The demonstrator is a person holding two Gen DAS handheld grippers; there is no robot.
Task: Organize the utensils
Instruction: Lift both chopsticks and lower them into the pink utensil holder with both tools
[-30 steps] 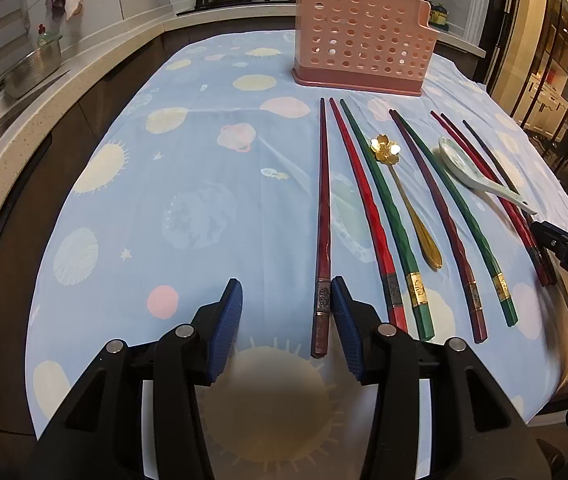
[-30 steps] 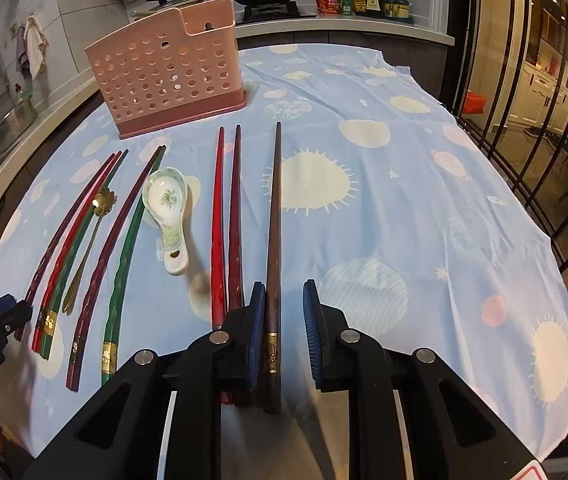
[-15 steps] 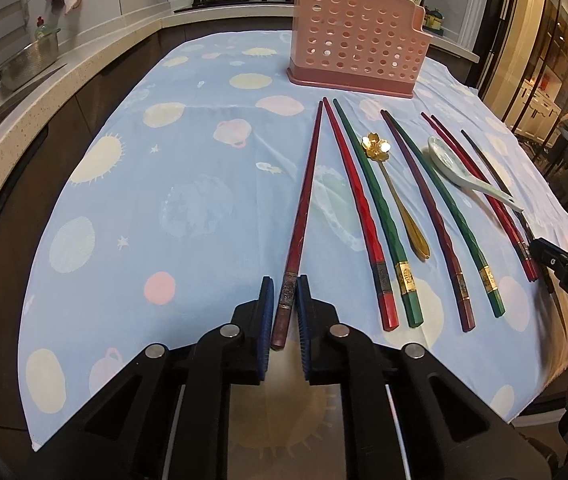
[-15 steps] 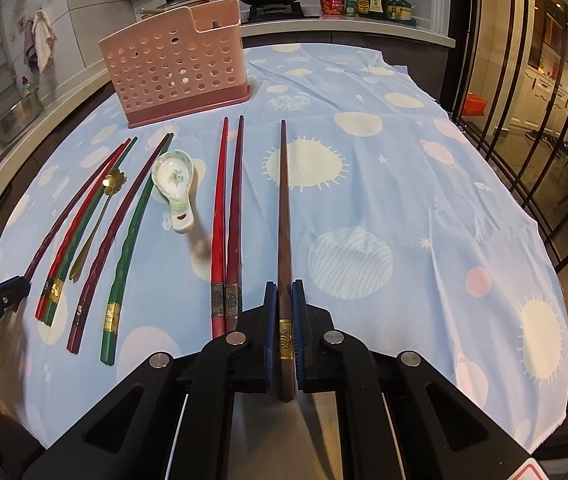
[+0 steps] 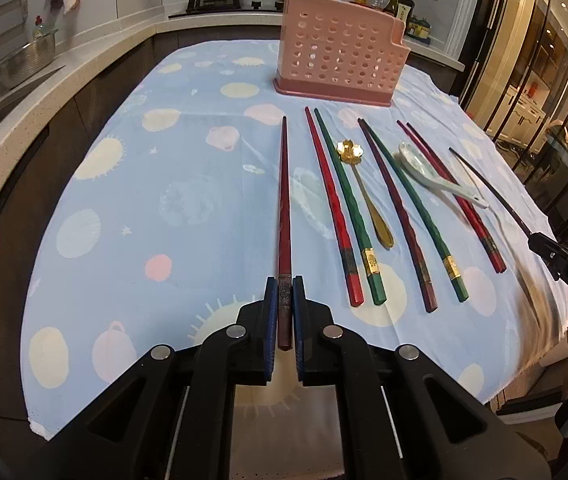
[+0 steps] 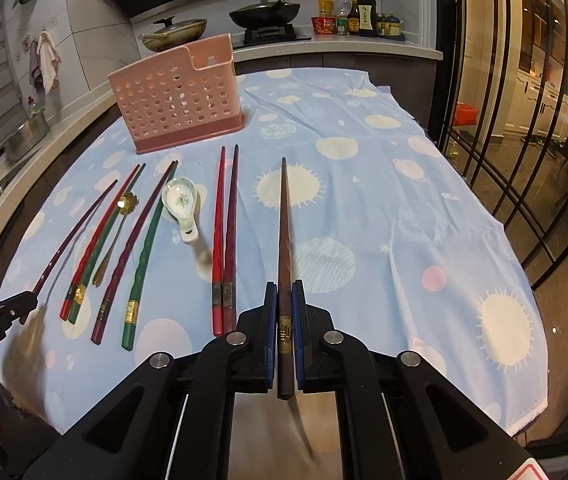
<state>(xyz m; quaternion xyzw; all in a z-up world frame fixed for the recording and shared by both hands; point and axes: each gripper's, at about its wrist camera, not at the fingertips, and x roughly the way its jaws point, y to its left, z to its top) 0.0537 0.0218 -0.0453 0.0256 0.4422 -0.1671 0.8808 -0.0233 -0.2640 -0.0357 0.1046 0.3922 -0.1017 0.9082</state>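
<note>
Left chopstick: we see a dark red chopstick [image 5: 284, 200] pinched near its thick end, tip aimed toward the holder.
Left claw: our left claw [image 5: 282, 312] is just finishing its close, and its blue pads [image 5: 271, 312] press both sides of that chopstick.
Right chopstick: a brown chopstick [image 6: 284, 240] with a gold band sits between the right-hand pads, tip pointing away across the cloth.
Right claw: our right claw [image 6: 284, 320] is clamped tight on the brown chopstick.
Loose chopsticks: from the left wrist we count a red and green pair [image 5: 344, 216], a maroon and green pair [image 5: 404, 216], then a red pair [image 5: 456, 204] farther right, all lying flat on the cloth.
Gold spoon: the gold spoon [image 5: 364, 192] with a flower-shaped bowl lies between the first two pairs.
White spoon: the white ceramic spoon [image 5: 432, 174] lies across the red pair.
Holder: the pink perforated holder [image 5: 340, 60] stands upright at the far end of the tabletop, beyond all the utensil tips.
Cloth: a light blue cloth [image 5: 143, 184] printed with suns and planets covers the tabletop.
Surroundings: we see pans on a stove [image 6: 267, 20] and bottles [image 6: 360, 16] on the counter behind.
</note>
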